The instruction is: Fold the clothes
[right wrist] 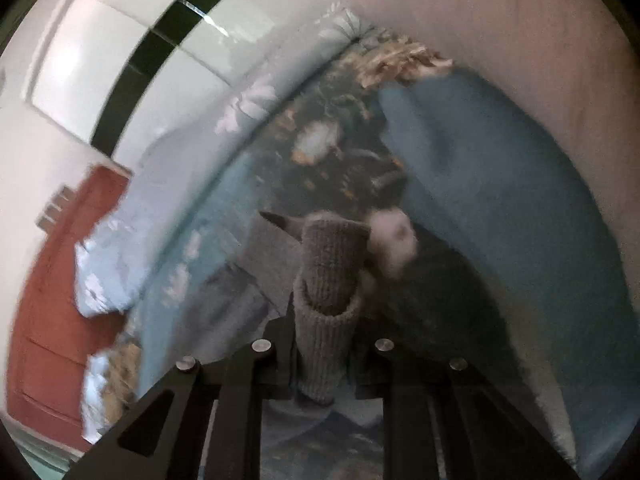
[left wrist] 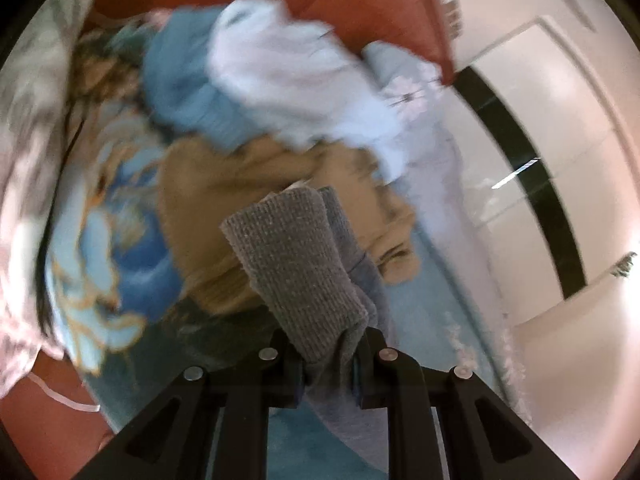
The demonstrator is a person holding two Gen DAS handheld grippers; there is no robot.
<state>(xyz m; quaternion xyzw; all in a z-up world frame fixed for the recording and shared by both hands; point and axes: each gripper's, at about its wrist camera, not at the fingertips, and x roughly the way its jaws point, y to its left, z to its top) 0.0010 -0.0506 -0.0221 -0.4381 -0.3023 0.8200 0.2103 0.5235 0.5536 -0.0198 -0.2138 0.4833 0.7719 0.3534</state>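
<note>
My left gripper is shut on a grey knit garment, whose ribbed edge stands up between the jaws above the bed. My right gripper is shut on another ribbed part of the same grey knit garment, a cuff-like tube rising between its jaws. Beyond the left gripper lies a heap of clothes: a tan piece, a blue piece and a pale lilac-white piece. Both views are blurred by motion.
A blue floral bedspread covers the bed; it also shows in the right wrist view. A blue pillow lies at right. A red-brown door and white wall with a black stripe stand behind.
</note>
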